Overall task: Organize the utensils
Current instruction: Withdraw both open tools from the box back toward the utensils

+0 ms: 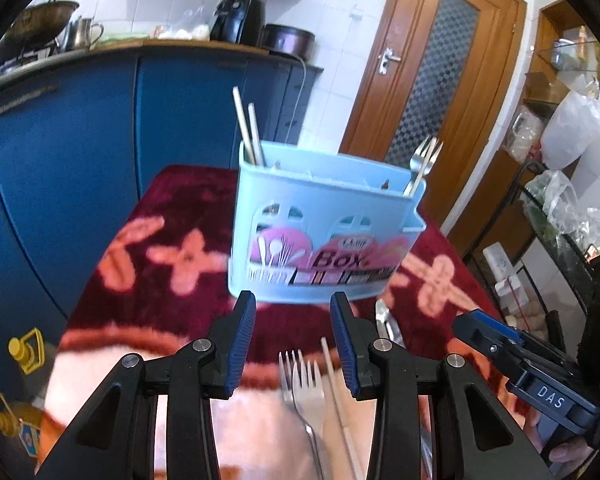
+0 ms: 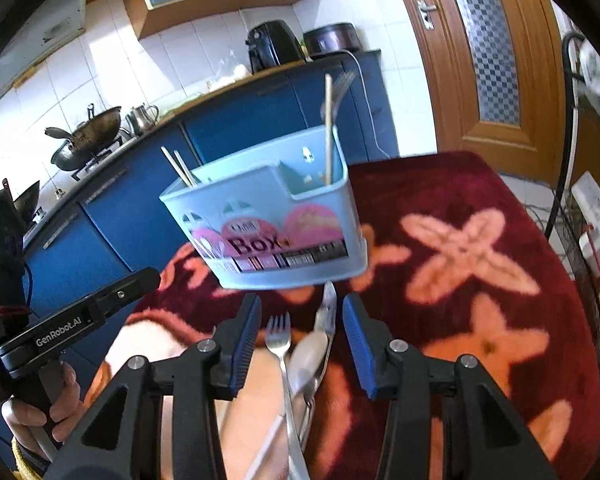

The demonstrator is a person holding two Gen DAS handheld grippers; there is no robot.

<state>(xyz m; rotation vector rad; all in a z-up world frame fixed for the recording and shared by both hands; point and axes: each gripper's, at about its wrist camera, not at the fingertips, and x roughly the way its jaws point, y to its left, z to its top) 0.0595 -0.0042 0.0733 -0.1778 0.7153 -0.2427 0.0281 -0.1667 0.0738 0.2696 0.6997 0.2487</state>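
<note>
A light blue utensil box (image 1: 320, 236) stands on the red floral cloth (image 1: 172, 216); it also shows in the right wrist view (image 2: 276, 224). It holds two chopsticks (image 1: 249, 130) at its left end and a fork (image 1: 422, 160) at its right end. Loose utensils lie on the cloth in front of it: a fork (image 1: 300, 376), a chopstick (image 1: 336, 384) and a spoon (image 2: 310, 356) with another fork (image 2: 279, 338). My left gripper (image 1: 294, 344) is open and empty above them. My right gripper (image 2: 298, 344) is open and empty over the fork and spoon.
Blue kitchen cabinets (image 1: 80, 140) stand behind the table, with a wok (image 2: 88, 132), a kettle and a black air fryer (image 1: 236, 20) on the counter. A wooden door (image 1: 432, 80) is at the back right. Bags and a rack (image 1: 560, 200) stand to the right. Yellow bottles (image 1: 24, 352) stand on the floor at the left.
</note>
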